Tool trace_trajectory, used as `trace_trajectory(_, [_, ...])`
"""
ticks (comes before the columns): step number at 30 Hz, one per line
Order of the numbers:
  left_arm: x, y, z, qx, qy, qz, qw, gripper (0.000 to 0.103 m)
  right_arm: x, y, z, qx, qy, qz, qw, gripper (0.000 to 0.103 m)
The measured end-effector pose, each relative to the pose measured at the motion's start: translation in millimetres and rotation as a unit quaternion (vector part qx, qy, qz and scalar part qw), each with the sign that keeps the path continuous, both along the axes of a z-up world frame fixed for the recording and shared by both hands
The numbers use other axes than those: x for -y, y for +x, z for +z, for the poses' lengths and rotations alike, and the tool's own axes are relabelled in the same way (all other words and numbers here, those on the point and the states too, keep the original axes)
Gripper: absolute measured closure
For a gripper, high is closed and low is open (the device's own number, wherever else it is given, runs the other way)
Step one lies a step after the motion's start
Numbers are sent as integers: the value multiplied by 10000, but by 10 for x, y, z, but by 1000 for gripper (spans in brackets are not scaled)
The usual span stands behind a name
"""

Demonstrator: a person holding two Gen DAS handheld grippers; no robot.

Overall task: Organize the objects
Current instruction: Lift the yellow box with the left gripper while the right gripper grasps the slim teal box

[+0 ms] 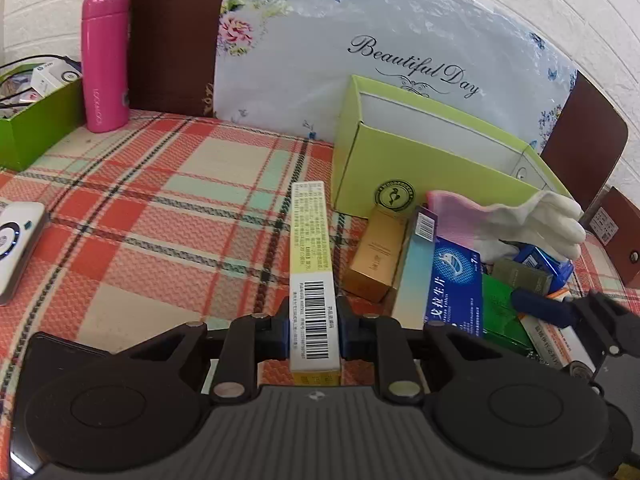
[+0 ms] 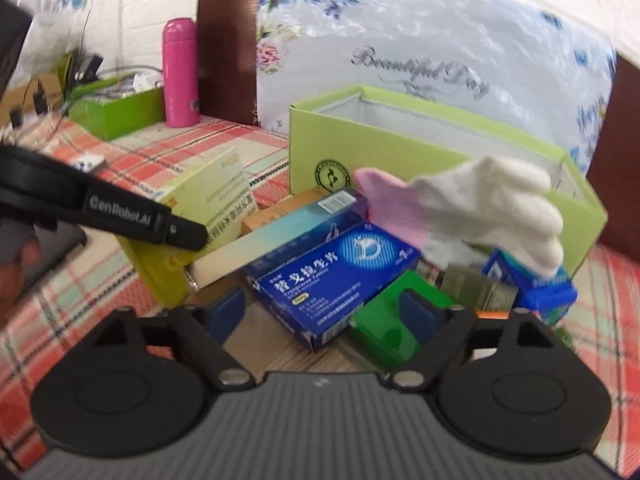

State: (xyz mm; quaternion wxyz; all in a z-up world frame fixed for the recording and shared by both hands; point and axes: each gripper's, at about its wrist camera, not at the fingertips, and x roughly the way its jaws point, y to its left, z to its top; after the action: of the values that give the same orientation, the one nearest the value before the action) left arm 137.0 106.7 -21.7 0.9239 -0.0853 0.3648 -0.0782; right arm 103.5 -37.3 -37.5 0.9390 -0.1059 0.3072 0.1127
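Observation:
My left gripper (image 1: pixel 314 332) is shut on a long yellow-green medicine box (image 1: pixel 311 256) with a barcode, held above the plaid tablecloth; it also shows in the right wrist view (image 2: pixel 208 200). My right gripper (image 2: pixel 324 312) is open above a pile of boxes: a blue medicine box (image 2: pixel 336 276), a green box (image 2: pixel 396 316), a teal-white long box (image 2: pixel 288 232) and a gold box (image 1: pixel 374 256). A white and pink glove (image 2: pixel 488 208) lies over the pile. A light green open box (image 1: pixel 432 160) stands behind the pile.
A pink bottle (image 1: pixel 105 56) and a darker green bin (image 1: pixel 36 120) with cables stand at the far left. A white device (image 1: pixel 16 240) lies at the left edge. A floral cushion (image 1: pixel 360 40) and brown chair backs (image 1: pixel 172 32) are behind the table.

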Motion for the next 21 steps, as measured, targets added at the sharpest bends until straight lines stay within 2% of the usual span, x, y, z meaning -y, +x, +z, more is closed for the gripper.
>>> trace_trajectory(2, [-64, -31, 29, 62, -62, 25, 10000, 82, -83, -40, 26, 151, -286, 140, 9994, 17])
trace_trajectory(3, [-95, -37, 42, 87, -83, 44, 9999, 82, -81, -57, 68, 138, -197, 185, 9995, 16])
trace_trajectory(6, [-164, -25, 72, 161, -3, 175, 9997, 82, -17, -57, 230, -166, 710, 266, 9970, 16])
trace_trajectory(8, [-201, -2, 68, 141, -38, 200, 9997, 82, -41, 0, 285, -292, 1079, 266, 9934, 18])
trace_trajectory(10, [-207, -3, 61, 140, -47, 179, 9997, 82, -157, 80, 257, -294, 921, 236, 9950, 33])
trace_trajectory(12, [-207, -19, 53, 164, 4, 180, 9997, 82, -261, 232, 165, -415, 762, 148, 9961, 57])
trace_trajectory(14, [-220, -16, 44, 180, -5, 237, 9996, 79, -278, 365, 67, -581, 987, 40, 9934, 56])
trace_trajectory(17, [-209, 47, 16, 98, 103, 305, 9994, 72, -303, 430, 30, -595, 986, -19, 9933, 56])
trace_trajectory(21, [-217, 118, -35, -1, 119, 388, 9992, 67, -134, 298, 47, -668, 1204, 3, 9905, 73])
